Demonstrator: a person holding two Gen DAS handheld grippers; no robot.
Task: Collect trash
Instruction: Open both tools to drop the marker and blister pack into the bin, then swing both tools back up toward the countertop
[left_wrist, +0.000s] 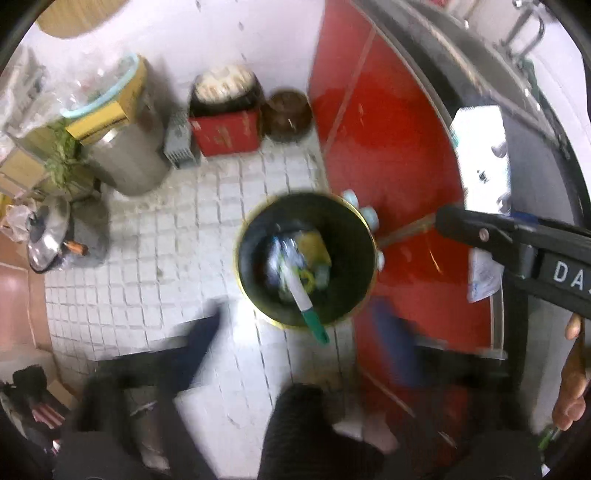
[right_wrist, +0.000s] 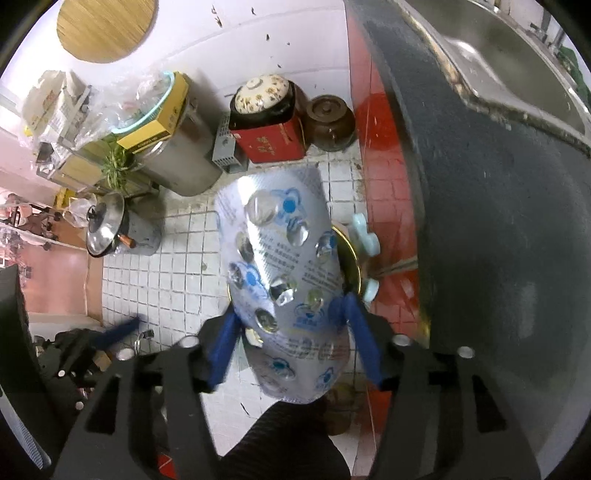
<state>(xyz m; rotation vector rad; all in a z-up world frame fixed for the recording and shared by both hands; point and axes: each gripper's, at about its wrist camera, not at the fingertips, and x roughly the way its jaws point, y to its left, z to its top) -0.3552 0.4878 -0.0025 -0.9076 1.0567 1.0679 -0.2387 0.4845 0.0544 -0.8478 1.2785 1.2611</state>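
Pill sheet (right_wrist: 280, 291) hangs between the spread right fingers (right_wrist: 223, 350), released, lengthwise along them, directly over the bin (left_wrist: 306, 258). Left fingers (left_wrist: 199, 350) are spread and empty; a pen (left_wrist: 301, 295) leans inside the bin.

Clutter along the white wall, tiled floor (right_wrist: 166, 280).
Brown lidded crock (right_wrist: 328, 122) just beside red box (right_wrist: 271, 142) carrying a floral-lidded pot (right_wrist: 262, 94); steel drum (right_wrist: 184, 162) left of them; red cabinet front (left_wrist: 388, 155); worktop (right_wrist: 498, 206) right.
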